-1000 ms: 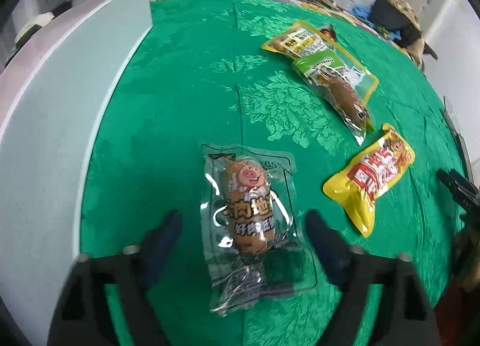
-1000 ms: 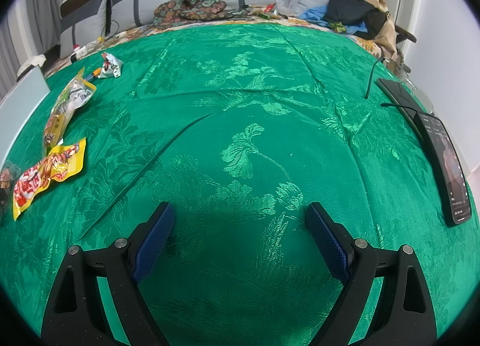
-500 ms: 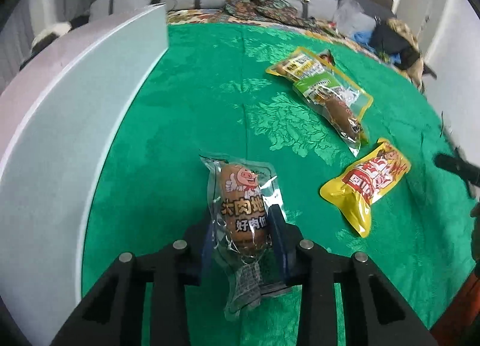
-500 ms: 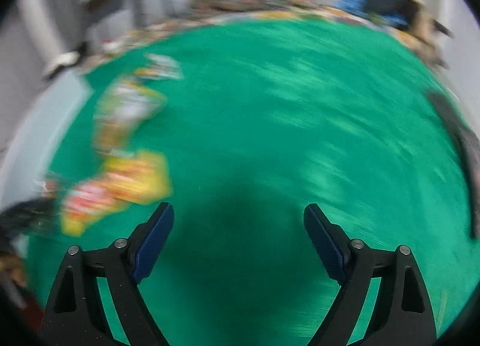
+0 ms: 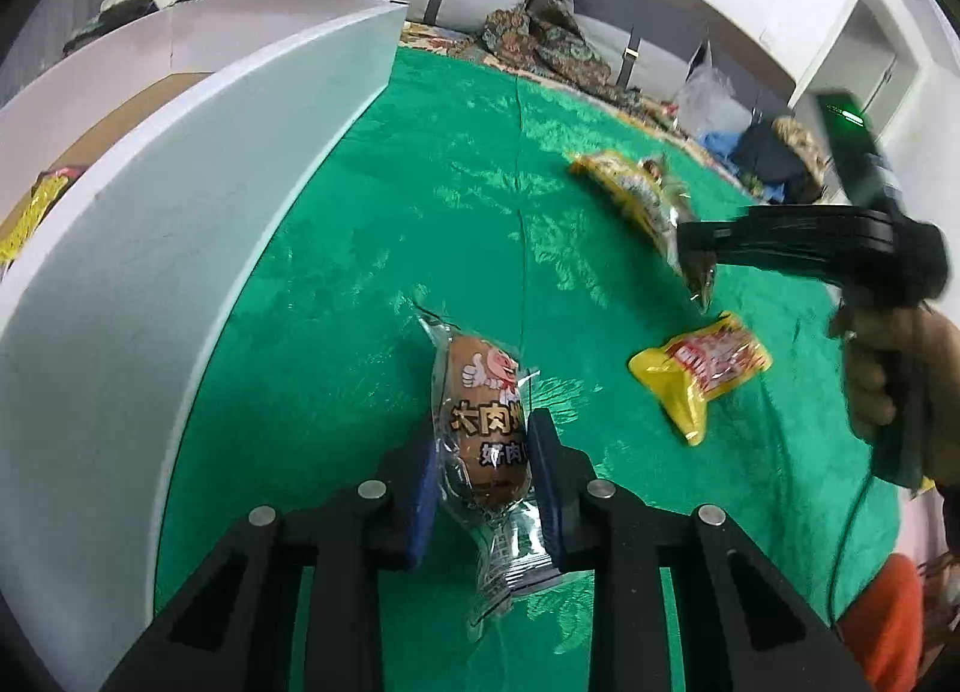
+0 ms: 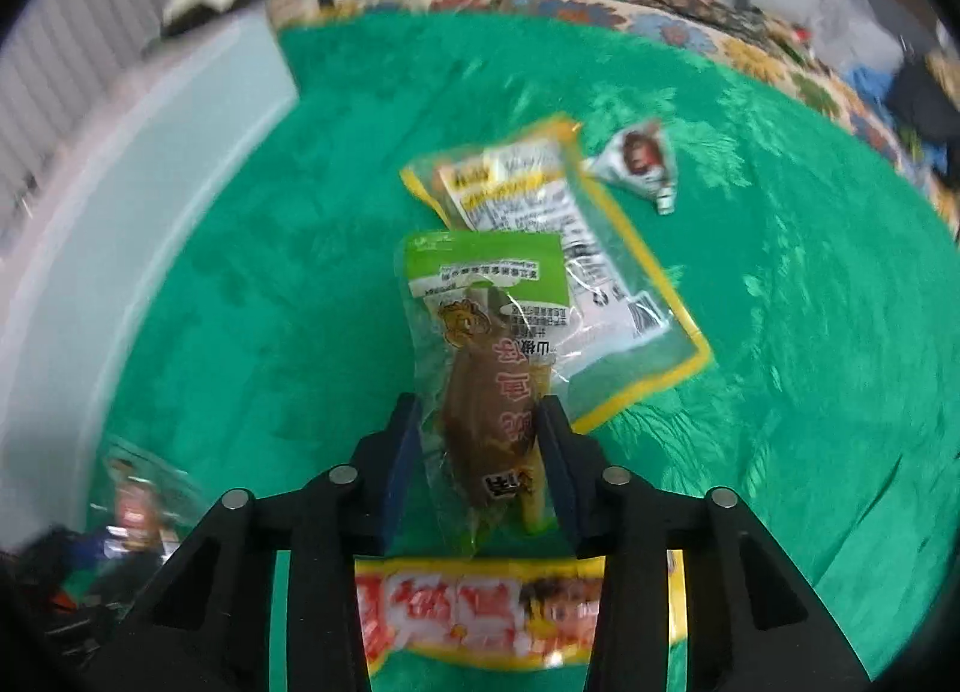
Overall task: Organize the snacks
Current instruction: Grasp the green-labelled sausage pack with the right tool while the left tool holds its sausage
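Observation:
A clear sausage packet (image 5: 480,392) with a pig cartoon sits between the blue pads of my left gripper (image 5: 480,452). The jaws are closing and the pads press its sides. My right gripper (image 6: 480,428) is closing too, its pads squeezing the lower end of a green-topped packet (image 6: 480,284) with a brown meat piece inside. In the left wrist view the right gripper (image 5: 690,254), held by a hand, pinches that packet at the far right. A yellow-and-red packet (image 5: 702,374) lies flat between the two grippers and shows under the right gripper's fingers (image 6: 480,608).
A tall white box (image 5: 180,212) stands along the left of the green cloth (image 5: 480,152), with a yellow packet inside. A yellow-edged clear packet (image 6: 600,272) lies partly under the green-topped one. A small silver triangular packet (image 6: 639,158) lies beyond. Cushions and clutter line the far edge.
My left gripper closed on the sausage packet and drew nearer the white box. The right gripper swept left across the cloth to the snacks and closed on the green-topped packet.

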A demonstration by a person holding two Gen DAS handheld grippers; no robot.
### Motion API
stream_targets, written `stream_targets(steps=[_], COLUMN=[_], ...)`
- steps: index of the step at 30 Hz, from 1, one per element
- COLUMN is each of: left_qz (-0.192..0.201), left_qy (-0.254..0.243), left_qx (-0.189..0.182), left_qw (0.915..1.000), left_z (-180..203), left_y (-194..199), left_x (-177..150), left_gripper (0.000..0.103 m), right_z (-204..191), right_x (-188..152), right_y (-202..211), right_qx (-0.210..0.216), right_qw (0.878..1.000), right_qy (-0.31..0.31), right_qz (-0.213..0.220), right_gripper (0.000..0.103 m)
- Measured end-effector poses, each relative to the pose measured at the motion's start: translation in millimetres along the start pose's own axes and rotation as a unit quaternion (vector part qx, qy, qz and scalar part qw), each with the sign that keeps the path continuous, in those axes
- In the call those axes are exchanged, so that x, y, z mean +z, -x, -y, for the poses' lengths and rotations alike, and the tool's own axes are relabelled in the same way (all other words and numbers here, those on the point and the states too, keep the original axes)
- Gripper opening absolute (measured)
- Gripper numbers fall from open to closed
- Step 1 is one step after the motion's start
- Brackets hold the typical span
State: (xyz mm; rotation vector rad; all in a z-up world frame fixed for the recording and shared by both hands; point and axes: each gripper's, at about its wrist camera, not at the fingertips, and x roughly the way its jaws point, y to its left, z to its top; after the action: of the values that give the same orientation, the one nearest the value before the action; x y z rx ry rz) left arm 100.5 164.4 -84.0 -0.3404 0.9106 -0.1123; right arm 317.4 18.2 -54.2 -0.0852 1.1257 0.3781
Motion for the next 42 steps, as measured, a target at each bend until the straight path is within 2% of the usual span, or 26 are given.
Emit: stream_targets(steps=[1,3,5,8,11,13,15,18,20,21,22,23,24,25,27,29,32,34,35,38,42], left_qz=[0.002,0.005,0.007,0.007,0.01,0.012,0.014,0.017,0.017,0.018,0.018,0.018,0.02,0.021,0.023,0.025,0.031,0.037,0.04,0.053,0.042], left_qy=[0.003,0.009,0.011,0.016,0.017,0.014,0.014,0.019,0.021,0.021,0.022,0.023,0.024,0.025,0.027,0.035,0.048,0.054,0.057,0.06,0.046], left_qx=[-0.005,-0.012,-0.016,-0.018,-0.02,-0.023,-0.027,-0.031,-0.034,-0.034,-0.036,-0.039,-0.042,-0.043,-0.048,-0.057,-0.074,-0.085,-0.091,-0.103,-0.092], left_qw=[1.0,0.9999,0.9998,0.9997,0.9996,0.9996,0.9995,0.9992,0.9991,0.999,0.9989,0.9988,0.9987,0.9986,0.9982,0.9974,0.9956,0.9942,0.9934,0.9915,0.9938], left_z=[0.4,1.0,2.3,2.5,2.9,3.7,3.6,0.2,-3.0,-3.9,-4.7,-5.7,-6.9,-6.9,-9.1,-10.5,-11.5,-10.6,-10.5,-8.5,-6.9], left_y=[-0.4,0.7,1.9,2.6,6.3,6.8,6.4,4.8,3.5,3.2,3.2,3.5,4.3,5.3,7.2,9.2,14.3,19.2,22.1,30.7,28.9], left_x=[1.5,1.2,-0.4,-3.4,-9.7,-12.8,-15.3,-15.4,-15.2,-15.5,-15.9,-15.7,-15.5,-14.7,-14.3,-14.2,-12.4,-10.0,-8.3,-2.2,-5.0], left_gripper=[0.026,0.025,0.025,0.025,0.025,0.025,0.025,0.025,0.025,0.025,0.025,0.025,0.025,0.025,0.025,0.024,0.021,0.002,0.002,0.002,0.001], right_z=[10.3,26.4,46.1,63.2,65.1,64.4,63.8,65.4,60.1,55.5,46.3,37.2,26.0,20.9,29.0,52.9,82.8,96.6,100.3,96.2,72.3], right_x=[-3.5,-7.7,-13.4,-19.2,-19.1,-14.3,-11.7,-3.2,4.0,6.1,9.4,12.1,13.3,12.6,6.4,-6.6,-23.7,-32.5,-34.1,-30.3,-13.8], right_y=[15.6,34.8,50.2,55.2,54.9,49.4,42.1,12.7,-13.4,-23.7,-25.3,-31.6,-35.0,-36.6,-32.6,-22.6,-6.1,3.9,10.7,30.4,52.3], right_qx=[0.027,0.062,0.09,0.084,0.083,0.083,0.059,0.049,0.025,0.018,0.004,-0.012,-0.037,-0.043,0.001,0.065,0.129,0.175,0.188,0.197,0.215], right_qw=[0.999,0.996,0.989,0.988,0.989,0.988,0.987,0.979,0.975,0.973,0.978,0.982,0.986,0.987,0.985,0.972,0.953,0.938,0.933,0.936,0.941], right_qy=[-0.025,-0.062,-0.107,-0.128,-0.123,-0.132,-0.149,-0.193,-0.212,-0.215,-0.201,-0.177,-0.146,-0.135,-0.161,-0.221,-0.273,-0.3,-0.306,-0.288,-0.253], right_qz=[0.015,0.029,0.038,0.029,0.024,0.011,0.003,-0.034,-0.067,-0.077,-0.059,-0.066,-0.069,-0.071,-0.062,-0.039,-0.007,0.01,0.02,0.045,0.066], right_gripper=[0.035,0.006,0.005,0.006,0.015,0.066,0.068,0.068,0.068,0.073,0.07,0.07,0.063,0.058,0.054,0.053,0.053,0.053,0.053,0.053,0.054])
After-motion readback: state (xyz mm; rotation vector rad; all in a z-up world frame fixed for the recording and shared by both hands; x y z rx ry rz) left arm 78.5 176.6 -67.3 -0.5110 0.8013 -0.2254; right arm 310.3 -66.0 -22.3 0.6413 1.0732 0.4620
